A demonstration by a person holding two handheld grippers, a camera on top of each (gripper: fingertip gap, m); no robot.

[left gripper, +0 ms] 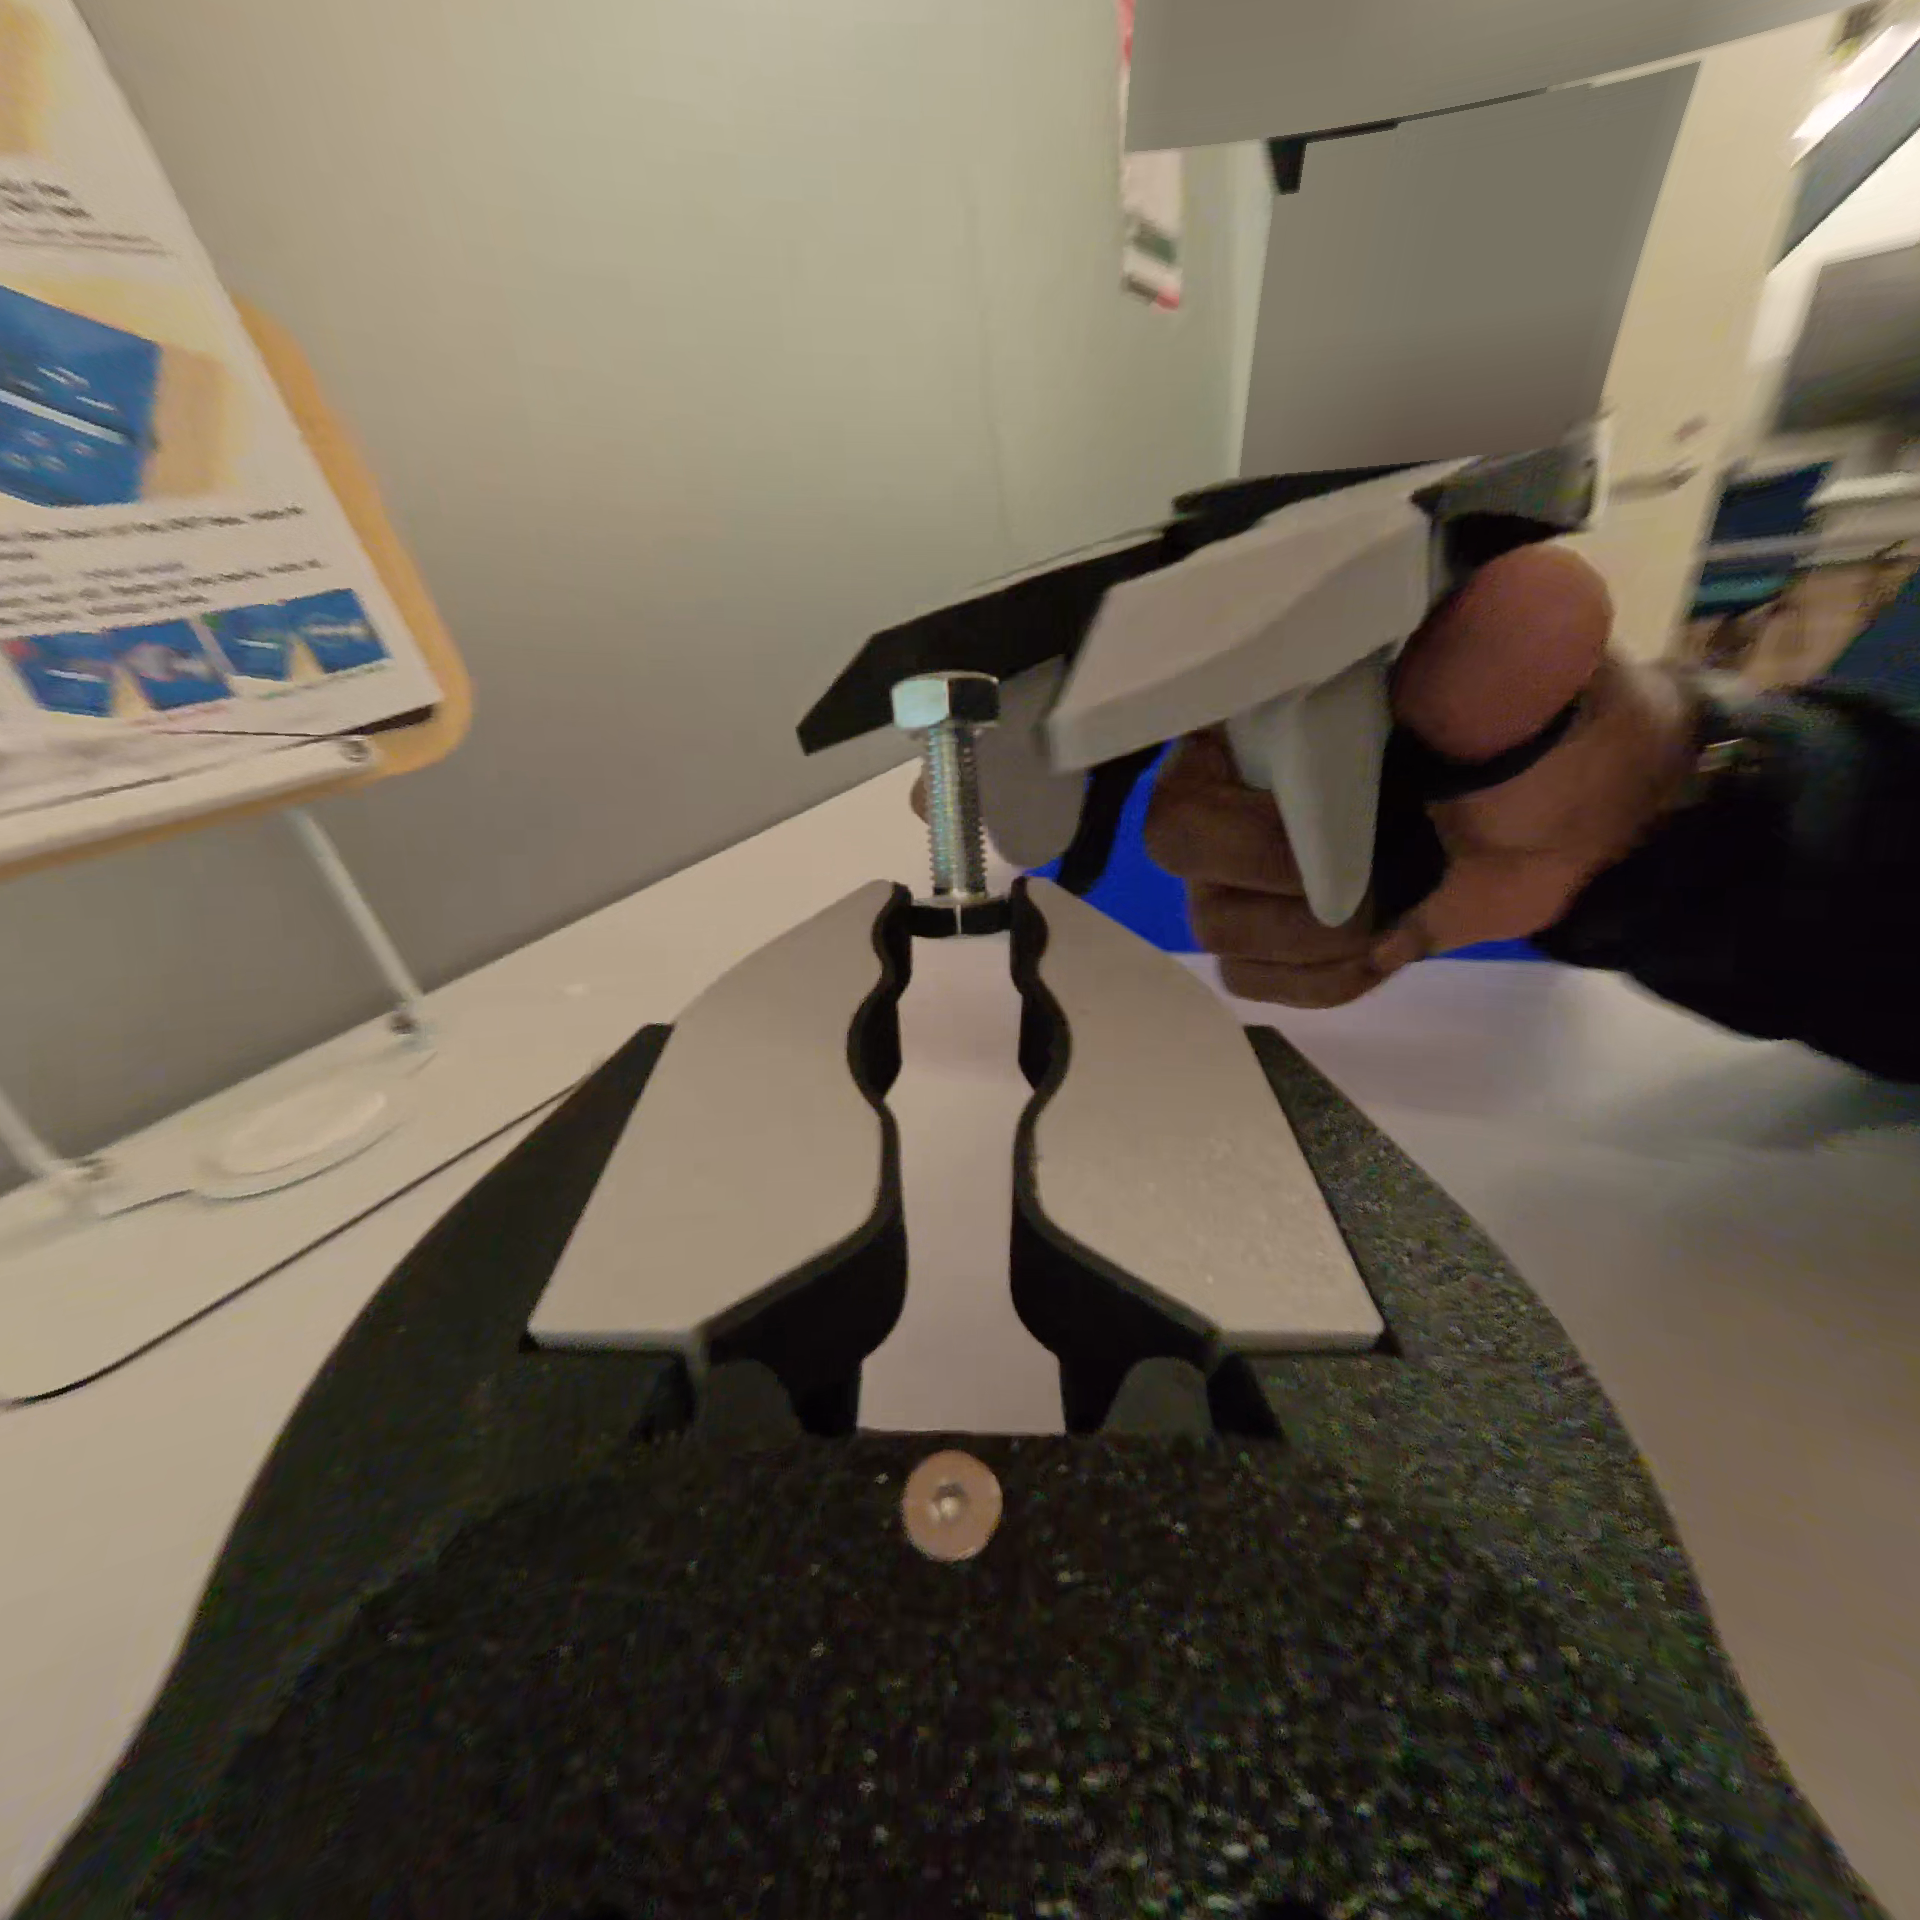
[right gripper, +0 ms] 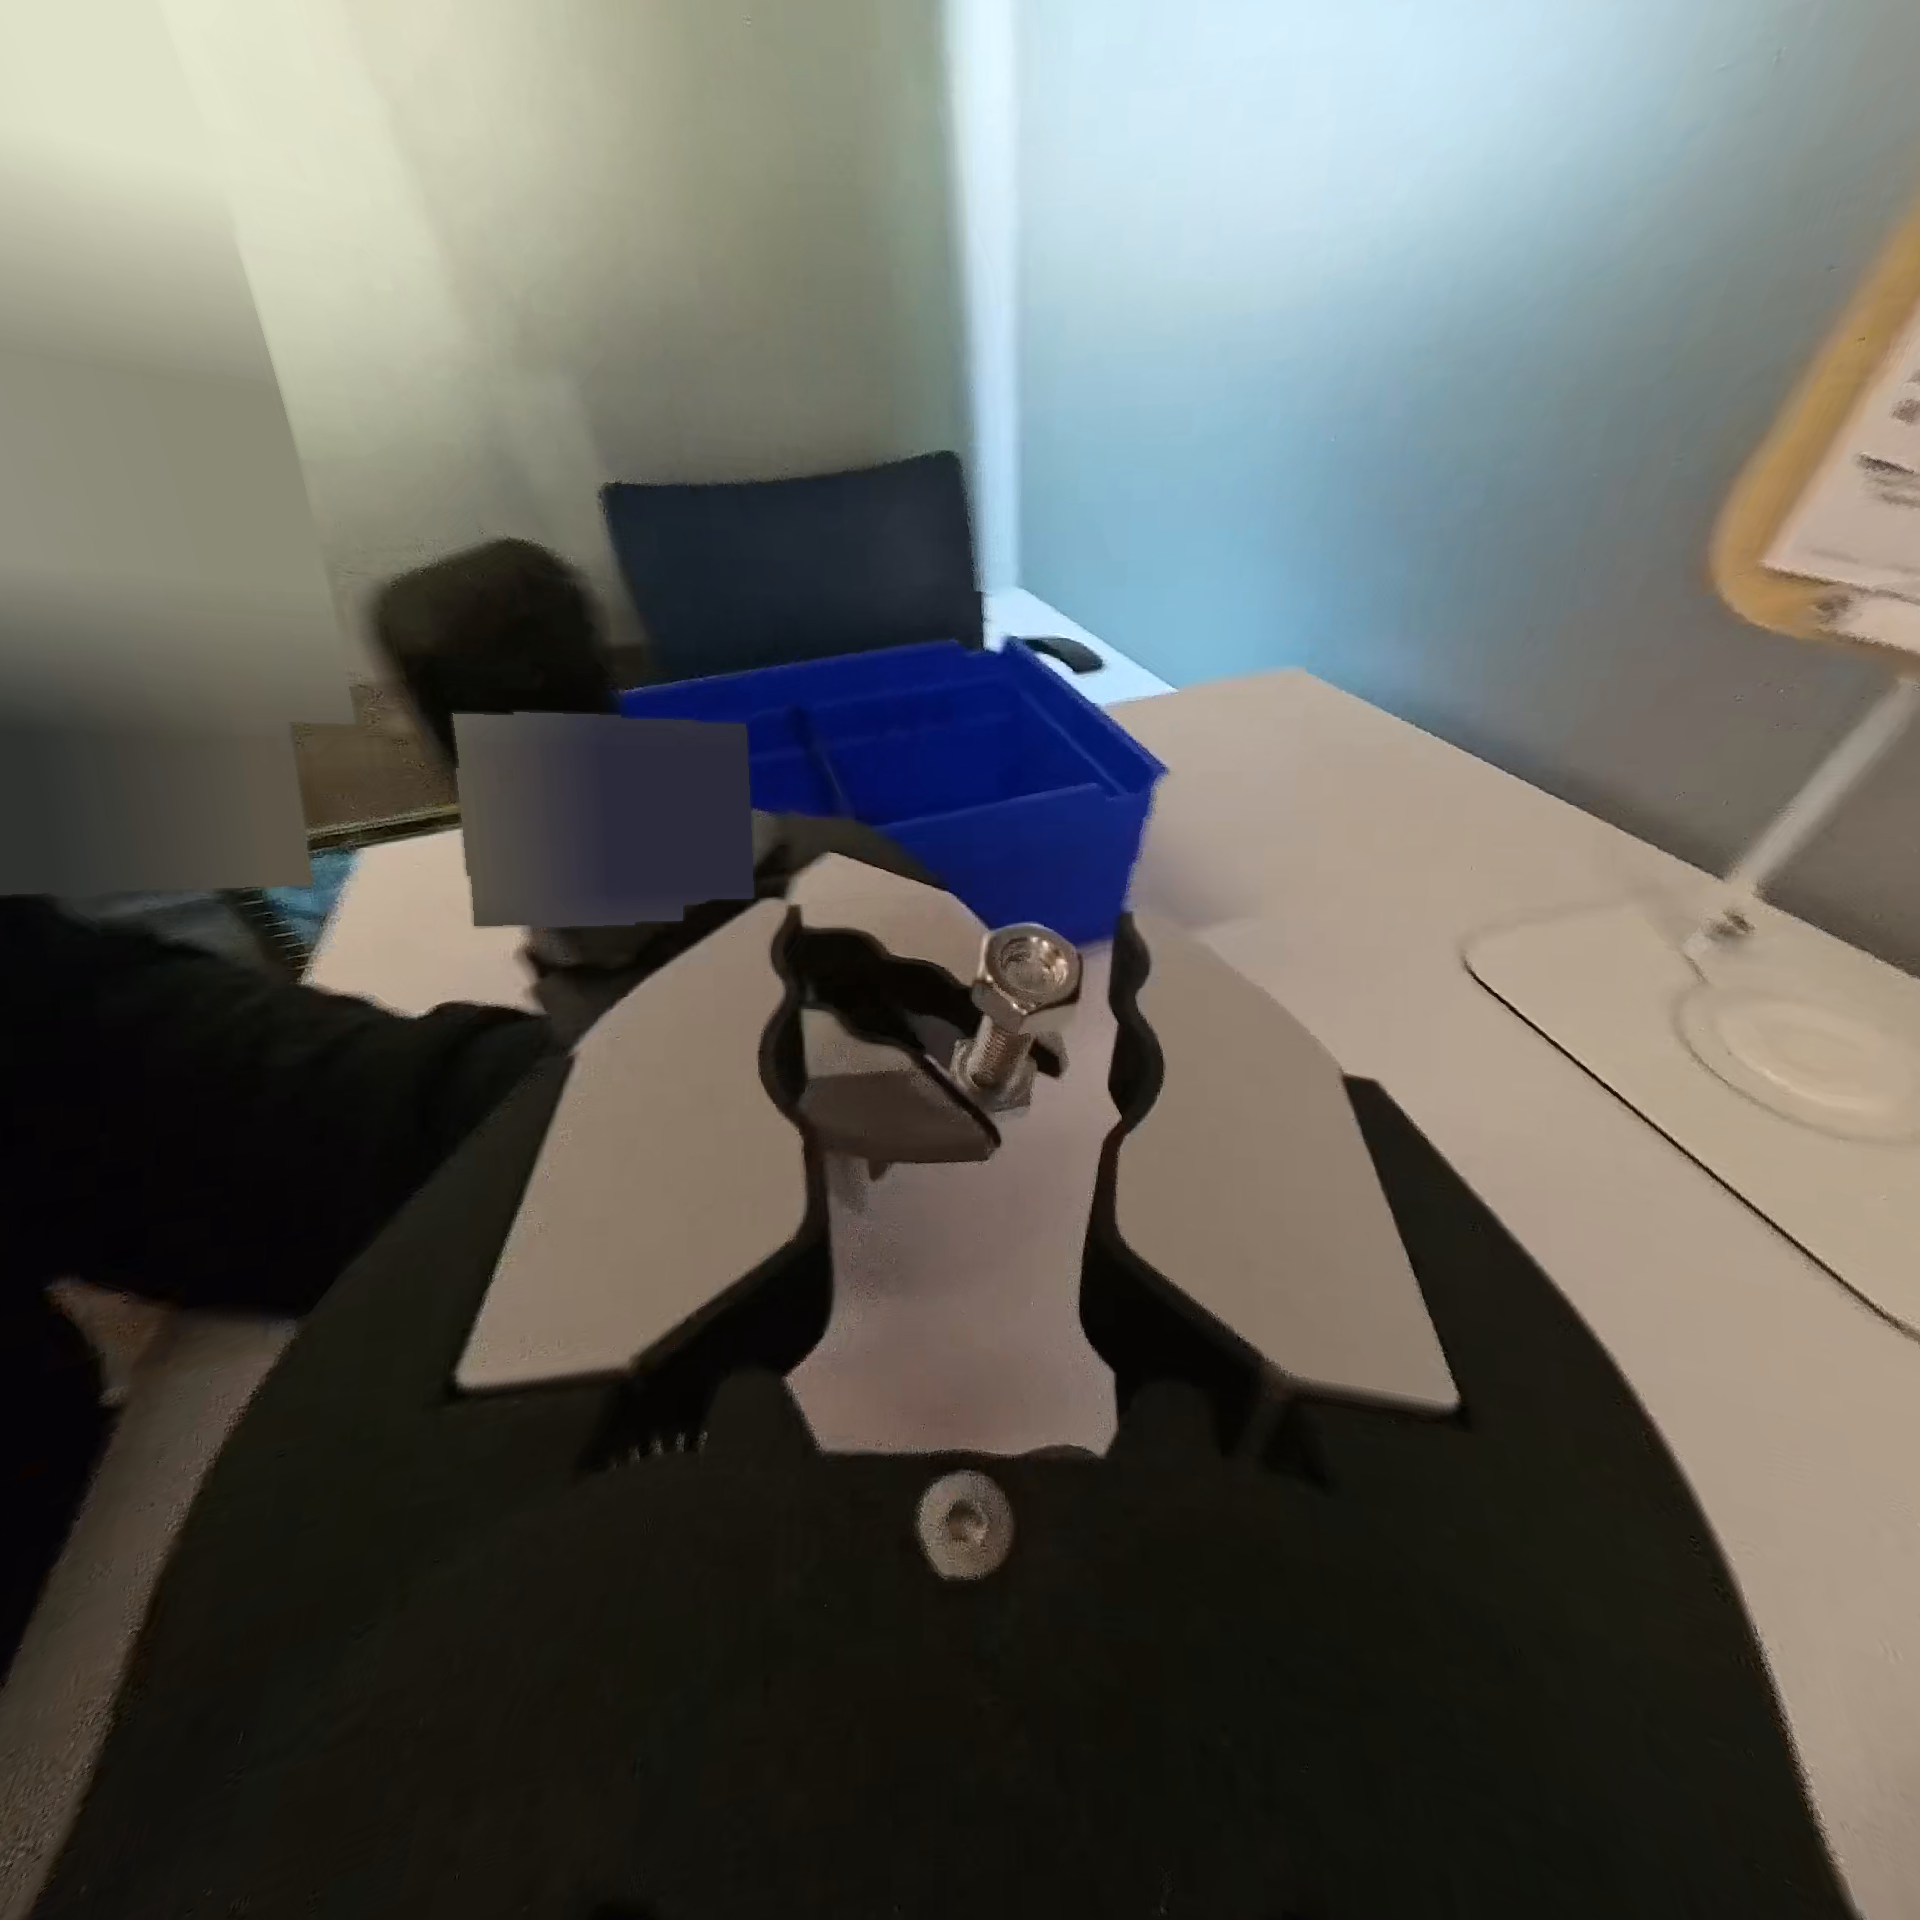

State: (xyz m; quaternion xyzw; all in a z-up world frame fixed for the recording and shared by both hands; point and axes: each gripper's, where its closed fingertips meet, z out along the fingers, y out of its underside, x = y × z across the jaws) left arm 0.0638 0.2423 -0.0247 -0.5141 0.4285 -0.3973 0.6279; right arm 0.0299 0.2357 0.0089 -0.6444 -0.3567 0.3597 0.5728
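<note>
In the left wrist view my left gripper (left gripper: 956,916) is shut on a silver hex nut (left gripper: 956,921) at its fingertips. A silver hex bolt (left gripper: 948,790) stands upright out of the nut, head on top. My right gripper (left gripper: 982,732), held by a hand (left gripper: 1403,831), reaches in from the right with its fingers on either side of the bolt head. In the right wrist view my right gripper (right gripper: 958,935) is open, and the bolt head (right gripper: 1031,966) stands between its fingers without touching them. The nut (right gripper: 992,1081) sits in the left gripper's fingers (right gripper: 894,1127) below.
A blue compartment bin (right gripper: 997,790) stands on the white table (right gripper: 1351,883) just behind the grippers. A wooden clipboard with printed sheets on a white stand (left gripper: 208,520) is at the table's left, also shown in the right wrist view (right gripper: 1829,499). A dark blue chair (right gripper: 800,561) stands behind the table. The grippers' ends are close to 4 cm from one another.
</note>
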